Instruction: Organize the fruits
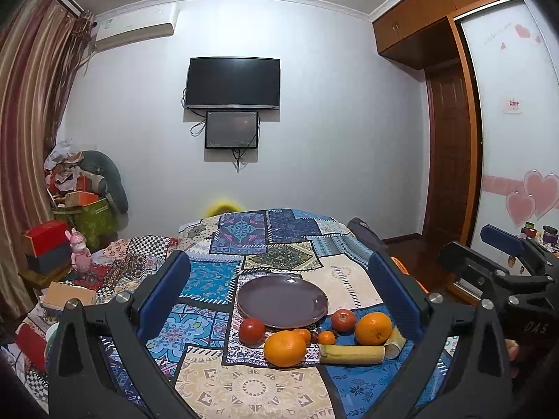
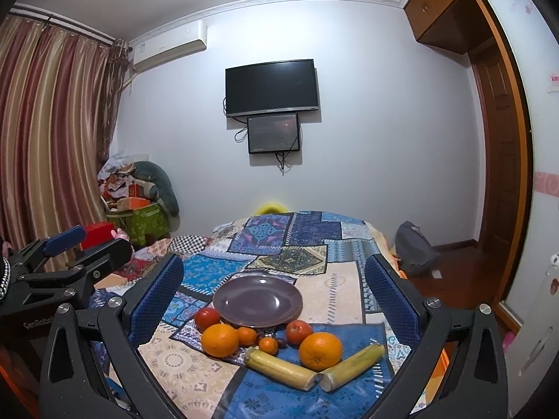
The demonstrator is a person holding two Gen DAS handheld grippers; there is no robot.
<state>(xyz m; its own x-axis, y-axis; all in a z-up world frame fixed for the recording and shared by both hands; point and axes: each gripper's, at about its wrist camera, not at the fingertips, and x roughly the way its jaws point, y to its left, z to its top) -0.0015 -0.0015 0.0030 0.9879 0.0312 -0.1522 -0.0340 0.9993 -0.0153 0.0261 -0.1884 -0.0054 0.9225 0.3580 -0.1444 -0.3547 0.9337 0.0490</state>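
Observation:
An empty purple plate (image 1: pixel 282 300) (image 2: pixel 258 301) lies on the patchwork cloth. In front of it lie two big oranges (image 1: pixel 284 348) (image 1: pixel 373 328), two red tomatoes (image 1: pixel 252 331) (image 1: pixel 343 320), small tangerines (image 1: pixel 327 337) and two yellow banana pieces (image 1: pixel 353 354) (image 2: pixel 281 368) (image 2: pixel 353 366). My left gripper (image 1: pixel 286 300) is open and empty, held above and before the fruit. My right gripper (image 2: pixel 274 296) is open and empty too, to the right of the left one; it also shows at the right of the left wrist view (image 1: pixel 489 269).
The patchwork-covered bed (image 1: pixel 272 244) runs toward the far wall with a TV (image 1: pixel 233 83). Boxes and a pink toy (image 1: pixel 81 255) crowd the left side. A wardrobe (image 1: pixel 450 139) and a dark backpack (image 2: pixel 415 248) stand at the right.

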